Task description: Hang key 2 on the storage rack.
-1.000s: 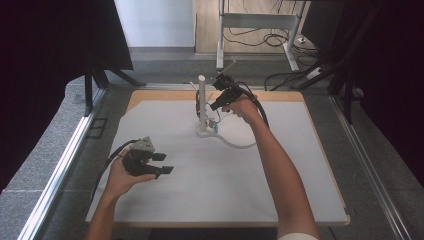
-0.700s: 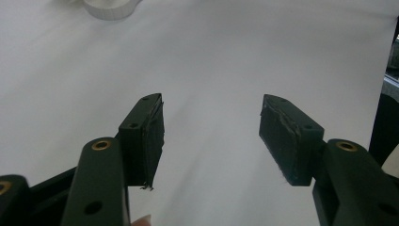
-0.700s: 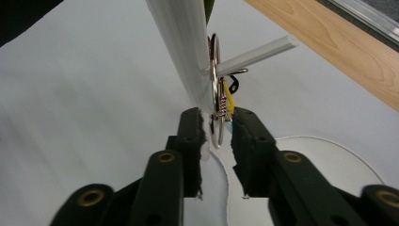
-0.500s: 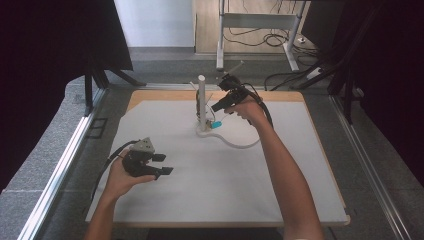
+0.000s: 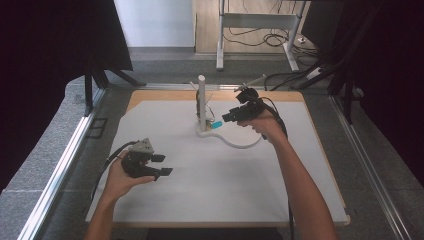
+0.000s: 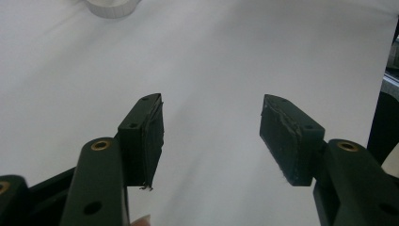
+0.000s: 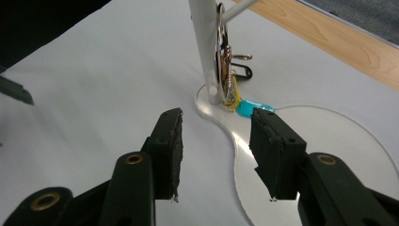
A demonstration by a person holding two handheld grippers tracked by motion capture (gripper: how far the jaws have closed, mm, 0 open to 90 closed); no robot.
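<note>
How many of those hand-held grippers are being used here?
2. The left hand-held gripper is near the table's front left; the right hand-held gripper is farther back, beside the white post with the keys.

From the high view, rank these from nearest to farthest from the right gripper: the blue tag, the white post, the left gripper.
1. The blue tag lies on the mat just left of the right gripper, whose jaws have just been opening with nothing between them.
2. The white post stands a little beyond the tag, further left.
3. The left gripper is far off, at the mat's near left.
</note>
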